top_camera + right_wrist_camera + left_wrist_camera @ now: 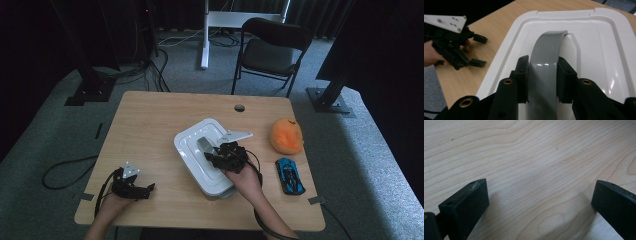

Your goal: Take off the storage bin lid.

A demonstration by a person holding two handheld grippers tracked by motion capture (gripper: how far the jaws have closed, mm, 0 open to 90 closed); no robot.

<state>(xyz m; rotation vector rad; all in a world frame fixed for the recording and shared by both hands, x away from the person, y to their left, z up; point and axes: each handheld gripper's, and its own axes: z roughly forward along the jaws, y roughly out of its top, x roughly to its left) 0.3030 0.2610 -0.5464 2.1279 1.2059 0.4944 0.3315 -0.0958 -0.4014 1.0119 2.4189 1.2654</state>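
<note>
A white lidded box (189,148) lies in the middle of the wooden table (150,117). An arched grey handle (547,46) runs along the middle of its lid (599,45). My right gripper (542,72) is shut on that handle, one jaw pressed to each side of it. In the high view the right gripper (212,155) sits over the handle (203,144). My left gripper (149,189) rests near the table's front left, apart from the box. Its jaws stand wide open over bare wood (540,197). The right gripper view also shows the left gripper (477,50) beside the box.
An orange plush ball (287,135) lies at the table's right side, with a blue toy car (289,175) just in front of it. A round cable hole (239,107) sits near the far edge. A dark folding chair (272,47) stands behind the table.
</note>
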